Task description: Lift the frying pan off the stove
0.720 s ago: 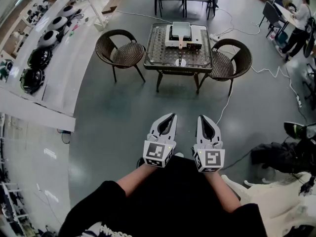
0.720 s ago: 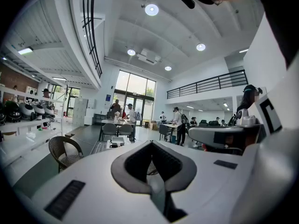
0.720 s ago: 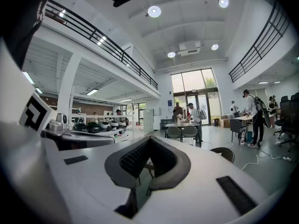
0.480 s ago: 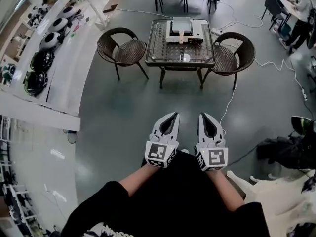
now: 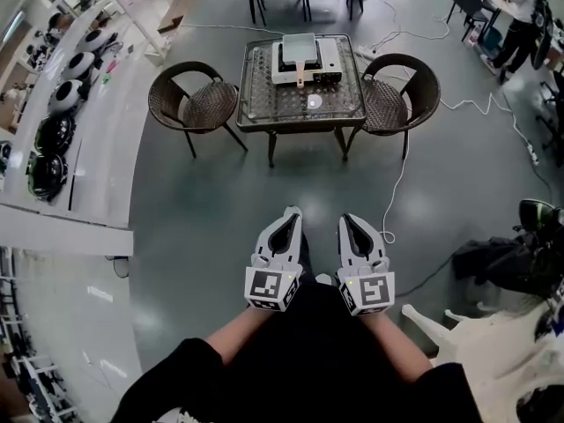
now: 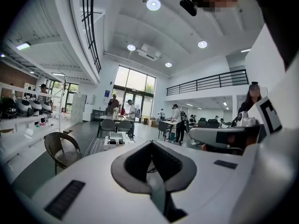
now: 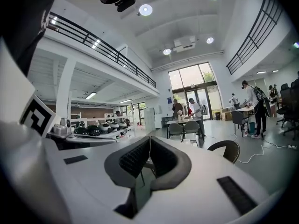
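The frying pan (image 5: 297, 48) is a pale square pan with a light handle pointing toward me. It rests on a white stove (image 5: 326, 60) on a metal-topped table (image 5: 300, 104), far ahead across the grey floor. In the left gripper view the stove (image 6: 113, 140) shows small, just over the jaws. Both grippers are held side by side close to my body, well short of the table. The left gripper (image 5: 292, 211) (image 6: 152, 143) is shut and holds nothing. The right gripper (image 5: 345, 219) (image 7: 149, 138) is also shut and holds nothing.
Two dark wicker chairs flank the table, one left (image 5: 187, 100), one right (image 5: 401, 95). A white cable (image 5: 397, 179) runs over the floor from the table. A long white counter (image 5: 62, 139) with helmets stands left. Dark and white gear (image 5: 511, 271) lies right. People stand in the background.
The table and chairs now sit higher and slightly further left in the head view. Both grippers stay shut side by side and have shifted a little left and down in the frame.
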{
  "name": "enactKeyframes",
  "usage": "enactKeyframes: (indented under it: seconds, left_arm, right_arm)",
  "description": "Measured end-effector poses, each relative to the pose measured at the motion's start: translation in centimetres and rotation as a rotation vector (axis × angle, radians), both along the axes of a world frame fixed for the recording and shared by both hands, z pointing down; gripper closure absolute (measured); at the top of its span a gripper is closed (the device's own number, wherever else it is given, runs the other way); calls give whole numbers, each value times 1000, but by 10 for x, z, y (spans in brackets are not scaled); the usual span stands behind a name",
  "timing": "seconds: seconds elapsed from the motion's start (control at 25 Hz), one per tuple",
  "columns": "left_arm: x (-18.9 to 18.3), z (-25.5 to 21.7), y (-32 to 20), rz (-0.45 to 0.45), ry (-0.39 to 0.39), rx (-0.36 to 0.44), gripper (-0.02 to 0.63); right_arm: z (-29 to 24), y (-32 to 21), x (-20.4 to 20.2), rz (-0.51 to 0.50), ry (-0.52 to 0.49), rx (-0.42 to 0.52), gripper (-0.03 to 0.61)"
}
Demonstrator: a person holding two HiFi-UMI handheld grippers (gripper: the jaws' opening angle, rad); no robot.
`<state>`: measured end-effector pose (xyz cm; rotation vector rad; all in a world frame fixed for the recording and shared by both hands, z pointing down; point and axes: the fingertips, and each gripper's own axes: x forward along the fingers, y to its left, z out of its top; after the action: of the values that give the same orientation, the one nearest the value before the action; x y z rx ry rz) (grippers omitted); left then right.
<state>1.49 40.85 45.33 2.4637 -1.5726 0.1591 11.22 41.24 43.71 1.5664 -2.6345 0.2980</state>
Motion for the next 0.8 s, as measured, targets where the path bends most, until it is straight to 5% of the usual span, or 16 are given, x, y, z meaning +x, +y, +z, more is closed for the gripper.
enactKeyframes:
  seconds: [0.8]
  left_arm:
    - [-64,13,-249,90,54,-57,598]
  right_arm:
    - [9,-252,-60,82,54,-87,548]
